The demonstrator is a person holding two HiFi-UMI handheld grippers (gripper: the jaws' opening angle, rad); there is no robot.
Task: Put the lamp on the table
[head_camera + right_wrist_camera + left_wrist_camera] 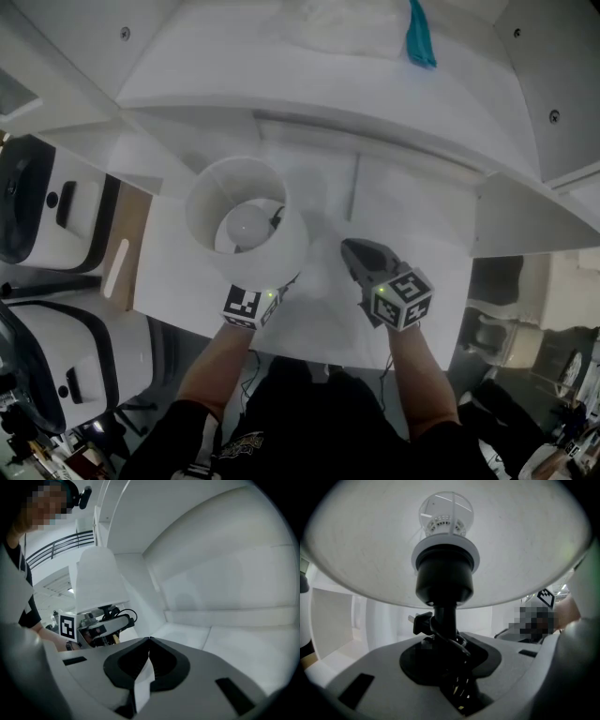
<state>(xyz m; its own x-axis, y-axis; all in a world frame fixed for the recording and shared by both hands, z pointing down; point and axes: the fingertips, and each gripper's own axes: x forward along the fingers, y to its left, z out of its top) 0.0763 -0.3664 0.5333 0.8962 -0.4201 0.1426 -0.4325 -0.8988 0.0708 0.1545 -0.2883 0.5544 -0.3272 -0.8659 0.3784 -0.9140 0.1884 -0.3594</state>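
Left gripper (443,657): jaws clamped on the black stem (445,616) of the lamp (246,217), just under the socket. Shade upright, mouth up, bulb (247,227) visible inside. Lamp sits over the left front part of the white table (412,211); cannot tell whether it touches the top.

Right gripper (355,250): jaws closed tip to tip, nothing between them, just right of the shade and apart from it.

Left gripper view only: cord (451,640) wound round the stem, plug (420,623) sticking out left. Right gripper view only: shade from the side, with the left gripper's marker cube (68,625) below it.

Surroundings: teal object (419,33) and pale crumpled item (342,26) on the ledge behind; black-and-white chairs (56,206) left of the table.

Table's front edge lies under both wrists, its left edge close beside the shade. Bare top ahead and to the right, up to the back panel (211,573).
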